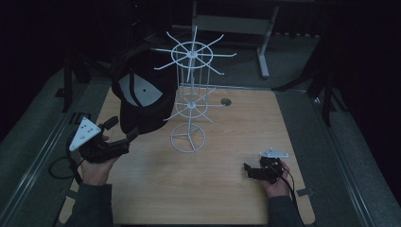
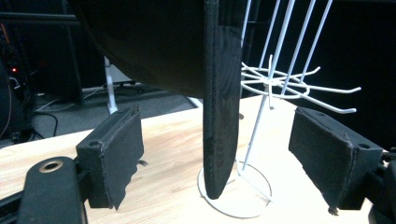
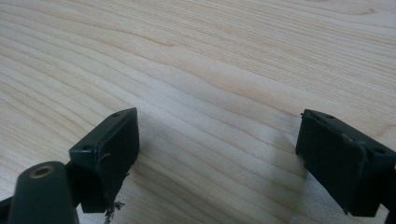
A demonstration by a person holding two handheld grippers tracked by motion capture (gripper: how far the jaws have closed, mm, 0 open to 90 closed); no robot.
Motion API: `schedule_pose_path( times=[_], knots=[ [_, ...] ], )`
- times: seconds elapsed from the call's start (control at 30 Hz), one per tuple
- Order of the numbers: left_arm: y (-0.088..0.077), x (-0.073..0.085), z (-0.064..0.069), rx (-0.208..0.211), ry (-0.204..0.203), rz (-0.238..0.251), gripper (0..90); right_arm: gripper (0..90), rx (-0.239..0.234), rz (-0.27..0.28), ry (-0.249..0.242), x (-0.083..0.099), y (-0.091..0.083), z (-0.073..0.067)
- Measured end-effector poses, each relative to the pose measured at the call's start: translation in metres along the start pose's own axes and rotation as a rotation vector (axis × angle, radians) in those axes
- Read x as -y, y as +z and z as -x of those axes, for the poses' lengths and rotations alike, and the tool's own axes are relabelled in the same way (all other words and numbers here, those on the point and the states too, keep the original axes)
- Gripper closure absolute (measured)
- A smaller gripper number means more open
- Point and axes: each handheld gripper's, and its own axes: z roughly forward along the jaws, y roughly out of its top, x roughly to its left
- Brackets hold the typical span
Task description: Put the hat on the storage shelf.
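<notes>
A black cap point(image 1: 142, 97) hangs on the left side of a white wire rack point(image 1: 191, 97) with hooked arms in two tiers, which stands mid-table. My left gripper point(image 1: 124, 128) is just below and left of the cap. In the left gripper view its jaws point(image 2: 217, 140) stand wide apart around the cap's brim point(image 2: 219, 116), which hangs edge-on between the pads without touching either; the rack point(image 2: 271, 84) is behind it. My right gripper point(image 1: 249, 170) rests low at the table's front right, and its open jaws point(image 3: 219, 140) hold nothing over bare wood.
The wooden table point(image 1: 236, 123) has a round cable hole point(image 1: 225, 101) behind the rack. The rack's ring base point(image 1: 188, 137) sits on the wood. Grey floor strips run along both table sides, and a metal desk frame point(image 1: 264, 52) stands in the dark behind.
</notes>
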Motion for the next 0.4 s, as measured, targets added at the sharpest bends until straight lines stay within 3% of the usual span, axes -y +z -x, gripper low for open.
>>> schedule_pose_path(
  times=[0.4],
  knots=[
    [-0.0038,0.0024,-0.0012,0.009,-0.021,-0.002,18.2,13.2,0.000,0.000,0.000,0.0000,0.0000,0.0000]
  ],
)
